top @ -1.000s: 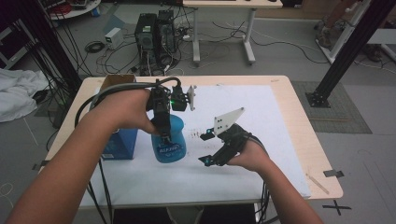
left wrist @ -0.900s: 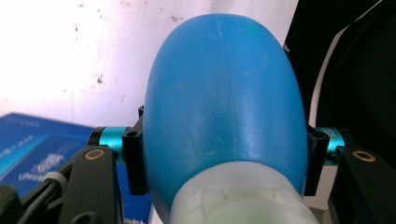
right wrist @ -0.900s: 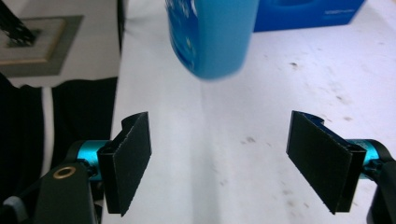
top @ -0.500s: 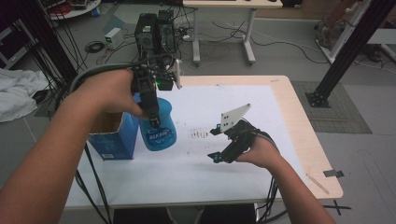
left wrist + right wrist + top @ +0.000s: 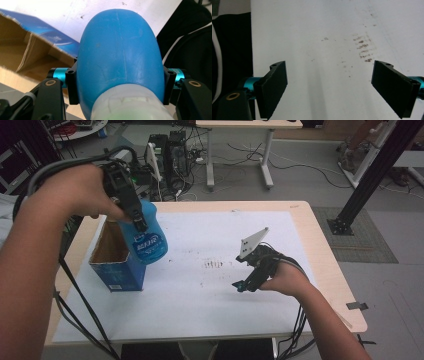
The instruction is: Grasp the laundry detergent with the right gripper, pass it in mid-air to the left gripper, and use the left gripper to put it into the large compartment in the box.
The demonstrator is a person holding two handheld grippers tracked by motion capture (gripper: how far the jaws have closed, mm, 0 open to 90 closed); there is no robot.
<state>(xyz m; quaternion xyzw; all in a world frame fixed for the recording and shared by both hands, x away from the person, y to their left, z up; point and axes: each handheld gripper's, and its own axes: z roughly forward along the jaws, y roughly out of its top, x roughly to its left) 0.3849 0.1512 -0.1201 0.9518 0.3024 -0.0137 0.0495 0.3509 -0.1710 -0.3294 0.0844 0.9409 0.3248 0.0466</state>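
My left gripper [image 5: 131, 212] pinches the blue bottle [image 5: 147, 239] above the open box [image 5: 116, 265]; my right gripper [image 5: 246, 284] is spread wide, with nothing between its jaws.

The left gripper [image 5: 131, 212] has carried the blue bottle [image 5: 147, 237] up off the table's white sheet [image 5: 200, 285] to above the open box [image 5: 112, 255] near the left edge; the right gripper [image 5: 248, 282] has spread its empty jaws wider.

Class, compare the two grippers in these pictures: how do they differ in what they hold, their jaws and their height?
The left gripper is shut on the blue bottle; the right gripper holds nothing. The left jaws press the bottle's sides; the right jaws stand apart, having just been opening. The left is lifted above the cardboard box; the right sits low over the white sheet. Both have black jaws.
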